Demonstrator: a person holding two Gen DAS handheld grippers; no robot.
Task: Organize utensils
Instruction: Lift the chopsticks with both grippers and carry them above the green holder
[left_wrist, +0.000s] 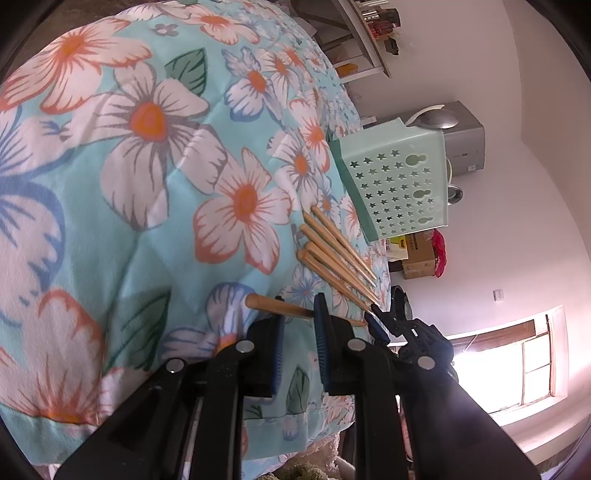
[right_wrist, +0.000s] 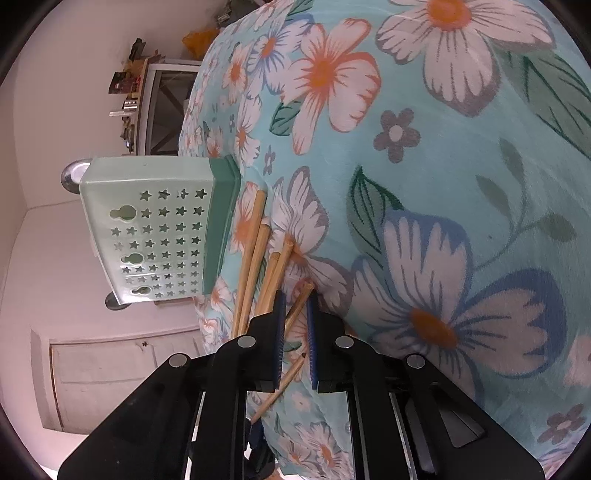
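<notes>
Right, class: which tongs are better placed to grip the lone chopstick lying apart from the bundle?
Probably left: the lone chopstick crosses squarely inside the open left tongs; it runs lengthwise along the right tongs.

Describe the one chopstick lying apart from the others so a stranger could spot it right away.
Start at the green star-punched utensil holder standing on the floral quilt. Beside it lie four bamboo chopsticks in a bundle. The single chopstick lies apart, crosswise between the left gripper's blue pads.
</notes>
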